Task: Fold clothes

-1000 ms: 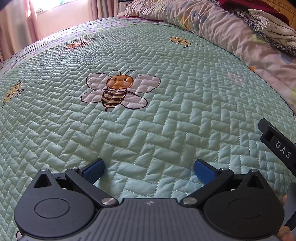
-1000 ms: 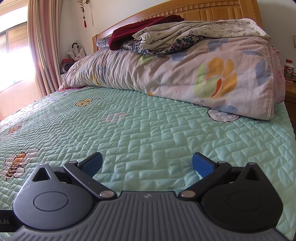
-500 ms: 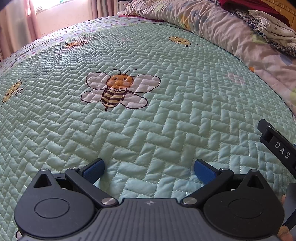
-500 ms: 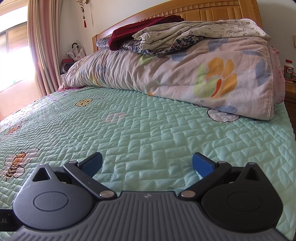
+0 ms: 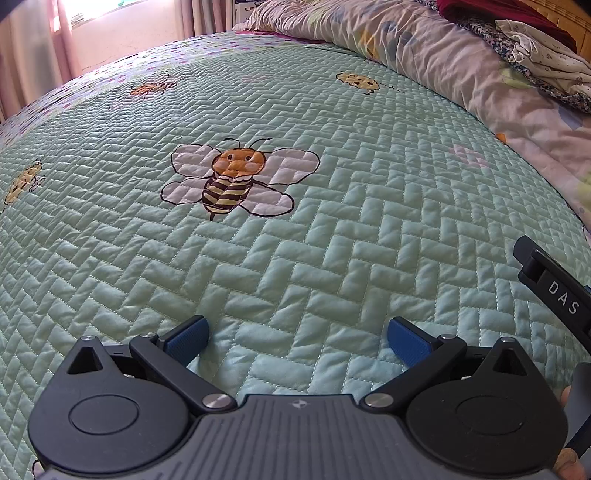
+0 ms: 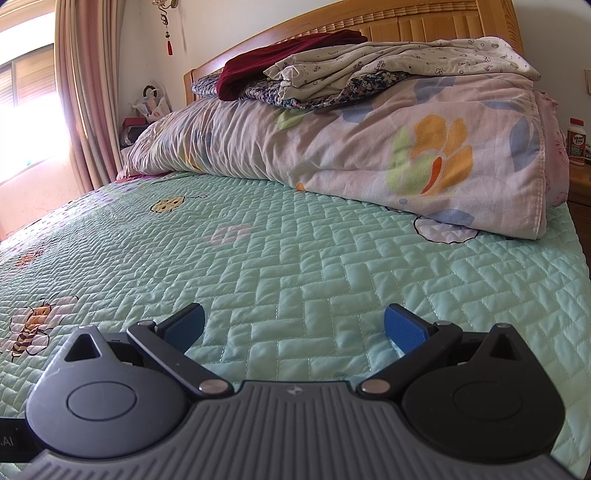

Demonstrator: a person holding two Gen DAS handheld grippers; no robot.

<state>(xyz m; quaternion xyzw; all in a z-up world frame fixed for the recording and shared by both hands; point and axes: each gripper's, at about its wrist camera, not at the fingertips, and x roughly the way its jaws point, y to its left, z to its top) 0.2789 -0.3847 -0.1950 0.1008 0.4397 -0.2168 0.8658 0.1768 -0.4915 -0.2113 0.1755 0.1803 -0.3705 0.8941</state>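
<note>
Clothes lie heaped on top of a rolled floral duvet (image 6: 388,147) at the head of the bed: a white patterned garment (image 6: 388,62), a dark red one (image 6: 280,51) and a dark blue flowered one (image 6: 295,92). In the left wrist view the same heap (image 5: 535,55) shows at the top right. My left gripper (image 5: 297,338) is open just above the green quilted bedspread (image 5: 332,229), with nothing between its blue pads. My right gripper (image 6: 293,326) is open too, low over the bedspread (image 6: 332,258), well short of the duvet. The right gripper's body (image 5: 554,291) shows at the left wrist view's right edge.
A wooden headboard (image 6: 424,22) stands behind the heap. A nightstand with a white bottle (image 6: 577,142) is at the right. Curtains (image 6: 85,92) and a bright window are on the left. A bee picture (image 5: 236,181) marks the bedspread ahead of the left gripper.
</note>
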